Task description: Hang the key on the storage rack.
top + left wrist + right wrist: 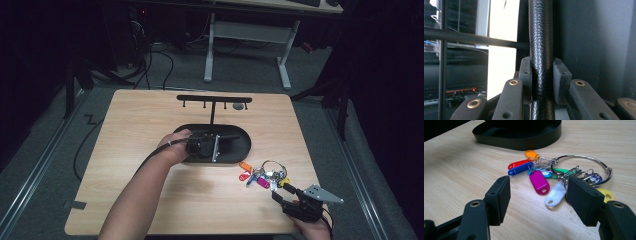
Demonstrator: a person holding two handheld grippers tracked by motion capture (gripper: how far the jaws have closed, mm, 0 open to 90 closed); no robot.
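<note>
- The left gripper (220,142) lay over the black oval base (245,145) of a hook stand at the counter's (135,120) centre, its jaws clamped on the stand's upright post (541,50).
- The key ring (584,167) with coloured tags (539,181) lay on the counter, just right of the base.
- The right gripper (280,192) sat near the front right corner, jaws spread wide just short of the tags, holding nothing.

High view overhead, claw cameras close, low

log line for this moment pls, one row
left tool: shut on stand post | right tool: open, short of key tag bunch | bunch: flat on table
</note>
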